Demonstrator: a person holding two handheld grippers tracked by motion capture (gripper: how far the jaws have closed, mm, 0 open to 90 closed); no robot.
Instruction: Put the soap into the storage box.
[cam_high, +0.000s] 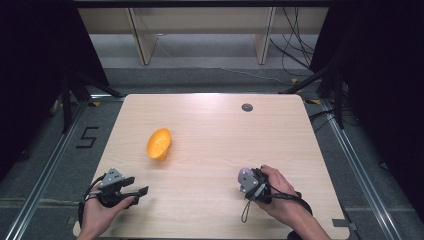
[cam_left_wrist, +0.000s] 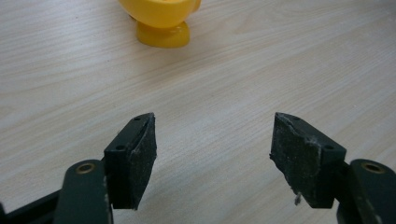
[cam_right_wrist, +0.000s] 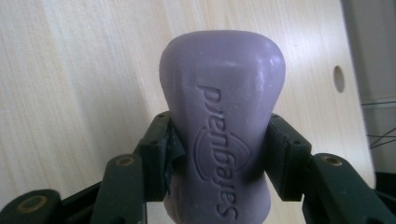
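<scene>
A purple bar of soap (cam_right_wrist: 222, 121) with raised lettering is clamped between the jaws of my right gripper (cam_right_wrist: 218, 154), which is shut on it; from above the soap (cam_high: 244, 175) shows at the tip of that gripper (cam_high: 248, 181), near the table's front right. An orange-yellow soap dish (cam_high: 160, 144) lies tilted on its side left of centre. My left gripper (cam_high: 139, 186) rests near the front left corner, open with nothing between its pads (cam_left_wrist: 135, 156). Ahead of it, the yellow dish (cam_left_wrist: 161, 21) stands at the top of the left gripper view.
The light wooden table (cam_high: 215, 130) has a small round grommet hole (cam_high: 247, 107) near its far edge. Black curtains flank both sides, and wooden shelf legs and loose cables lie on the floor beyond the table.
</scene>
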